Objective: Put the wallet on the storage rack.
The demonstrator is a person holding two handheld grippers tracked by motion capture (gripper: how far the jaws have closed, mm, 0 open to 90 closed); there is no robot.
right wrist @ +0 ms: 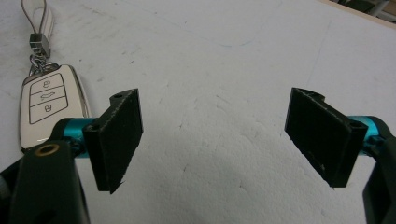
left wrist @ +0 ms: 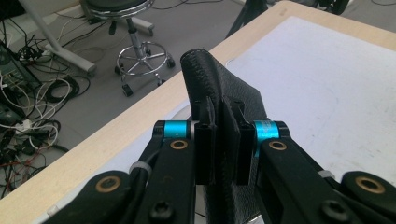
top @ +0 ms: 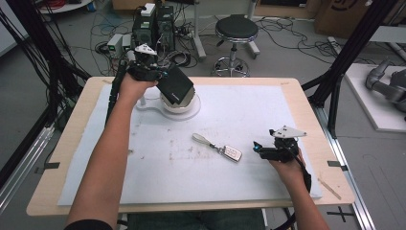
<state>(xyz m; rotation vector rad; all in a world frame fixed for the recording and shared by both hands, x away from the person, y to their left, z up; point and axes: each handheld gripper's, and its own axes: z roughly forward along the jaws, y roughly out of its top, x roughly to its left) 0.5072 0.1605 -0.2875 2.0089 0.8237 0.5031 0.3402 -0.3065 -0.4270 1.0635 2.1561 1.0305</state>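
A black leather wallet [top: 176, 86] hangs tilted over a round white stand [top: 184, 111] at the back left of the mat. My left gripper [top: 162, 75] is shut on the wallet's edge. In the left gripper view the two pads [left wrist: 205, 149] press on the stitched black leather wallet [left wrist: 210, 79] from both sides of my left gripper [left wrist: 225, 144]. A white car key fob [top: 231, 153] with a pale strap [top: 203, 139] lies on the mat's middle. My right gripper [top: 257, 148] rests just right of it, open. In the right gripper view the key fob [right wrist: 46, 105] lies left of my open right gripper [right wrist: 215, 135].
A white mat [top: 249, 110] covers most of the wooden table [top: 72, 139]. Beyond the far edge stand a round black stool [top: 236, 28], electronic boxes and tangled cables [top: 153, 28]. Black frame posts [top: 335, 72] rise at the table's right and left sides.
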